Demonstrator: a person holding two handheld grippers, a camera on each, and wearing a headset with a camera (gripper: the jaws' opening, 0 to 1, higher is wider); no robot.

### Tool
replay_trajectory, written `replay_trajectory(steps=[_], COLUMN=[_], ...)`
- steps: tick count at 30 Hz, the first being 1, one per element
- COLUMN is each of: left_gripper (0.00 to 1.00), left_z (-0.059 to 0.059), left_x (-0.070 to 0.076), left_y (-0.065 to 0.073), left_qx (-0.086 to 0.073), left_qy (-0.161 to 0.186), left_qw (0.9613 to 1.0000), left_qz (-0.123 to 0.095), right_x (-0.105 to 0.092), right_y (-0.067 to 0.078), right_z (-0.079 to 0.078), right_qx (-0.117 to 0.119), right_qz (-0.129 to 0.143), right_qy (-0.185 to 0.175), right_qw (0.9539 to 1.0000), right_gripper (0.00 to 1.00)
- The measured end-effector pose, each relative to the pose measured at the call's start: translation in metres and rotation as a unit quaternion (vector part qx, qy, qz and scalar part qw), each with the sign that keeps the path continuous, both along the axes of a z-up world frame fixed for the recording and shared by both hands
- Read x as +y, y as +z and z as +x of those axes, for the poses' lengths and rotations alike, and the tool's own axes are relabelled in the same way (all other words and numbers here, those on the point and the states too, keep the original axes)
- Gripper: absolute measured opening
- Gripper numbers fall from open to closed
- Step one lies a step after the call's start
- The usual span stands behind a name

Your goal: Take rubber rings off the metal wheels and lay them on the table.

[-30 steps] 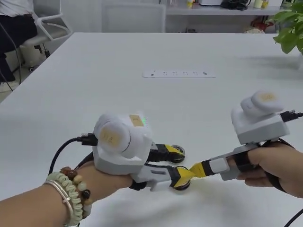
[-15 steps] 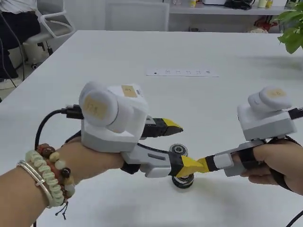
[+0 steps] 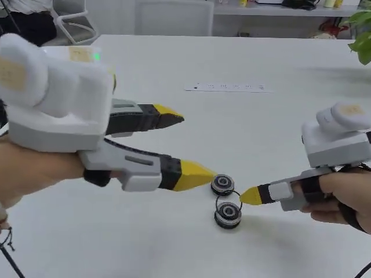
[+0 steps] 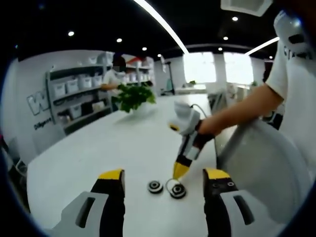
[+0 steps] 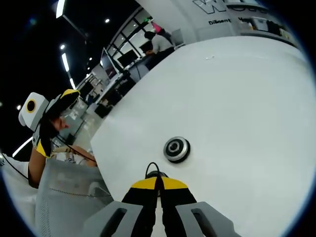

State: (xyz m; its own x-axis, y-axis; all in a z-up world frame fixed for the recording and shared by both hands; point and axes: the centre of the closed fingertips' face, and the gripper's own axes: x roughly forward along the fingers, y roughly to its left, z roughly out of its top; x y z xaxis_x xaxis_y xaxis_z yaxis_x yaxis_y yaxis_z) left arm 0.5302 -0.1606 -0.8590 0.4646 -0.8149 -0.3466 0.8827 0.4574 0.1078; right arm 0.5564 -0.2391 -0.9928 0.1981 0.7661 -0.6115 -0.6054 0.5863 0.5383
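Observation:
Two small metal wheels lie on the white table (image 3: 278, 133), the far wheel (image 3: 222, 184) and the near wheel (image 3: 228, 214). A thin black rubber ring (image 3: 222, 200) loops between them. My right gripper (image 3: 242, 197) is shut, its yellow tip at the ring's right side. In the right gripper view the ring (image 5: 151, 168) loops out from the shut right gripper (image 5: 158, 181), with one wheel (image 5: 176, 149) just beyond. My left gripper (image 3: 191, 146) hangs open above and left of the wheels. The left gripper view frames both wheels (image 4: 155, 186) (image 4: 177, 191) between the open left gripper (image 4: 164, 175) jaws.
A white power strip (image 3: 227, 88) lies flat farther back on the table. A leafy plant (image 3: 362, 40) stands at the far right edge. Chairs (image 3: 174, 17) line the table's far side. A person's arm and body (image 4: 256, 98) stand behind the right gripper.
My left gripper has let go of the wheel, opened and risen up to the left. The right gripper stays shut at the wheels, and the ring now loops out beside the near wheel.

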Motion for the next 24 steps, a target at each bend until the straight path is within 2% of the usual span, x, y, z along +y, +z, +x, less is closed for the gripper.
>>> replay_trajectory(steps=[4, 6, 9, 18, 21, 24], left_gripper=[0.68, 0.69, 0.72, 0.73, 0.74, 0.75], left_z=[-0.011, -0.013, -0.02, -0.04, -0.043, -0.045], left_x=[0.025, 0.036, 0.048, 0.061, 0.066, 0.07], left_y=[-0.014, -0.019, -0.025, -0.043, -0.051, -0.054], left_qx=[0.001, 0.006, 0.028, 0.051, 0.062, 0.068], left_qy=[0.026, 0.044, 0.073, 0.105, 0.118, 0.13], left_qw=[0.9991, 0.9982, 0.9967, 0.993, 0.991, 0.9891], left_qz=[0.035, 0.042, 0.023, 0.013, 0.015, 0.007], right_x=[0.001, 0.001, 0.001, 0.005, 0.007, 0.011], right_y=[0.005, 0.01, 0.013, 0.028, 0.031, 0.038], right_z=[0.002, 0.003, 0.006, 0.009, 0.01, 0.011], right_qx=[-0.005, -0.009, -0.018, -0.038, -0.042, -0.048], right_qz=[0.008, 0.014, 0.012, 0.032, 0.037, 0.051], right_qy=[-0.002, -0.004, -0.004, -0.009, -0.007, -0.007], right_qw=[1.0, 0.9999, 0.9997, 0.9987, 0.9984, 0.9975], right_gripper=[0.0, 0.0, 0.0, 0.0, 0.0, 0.0])
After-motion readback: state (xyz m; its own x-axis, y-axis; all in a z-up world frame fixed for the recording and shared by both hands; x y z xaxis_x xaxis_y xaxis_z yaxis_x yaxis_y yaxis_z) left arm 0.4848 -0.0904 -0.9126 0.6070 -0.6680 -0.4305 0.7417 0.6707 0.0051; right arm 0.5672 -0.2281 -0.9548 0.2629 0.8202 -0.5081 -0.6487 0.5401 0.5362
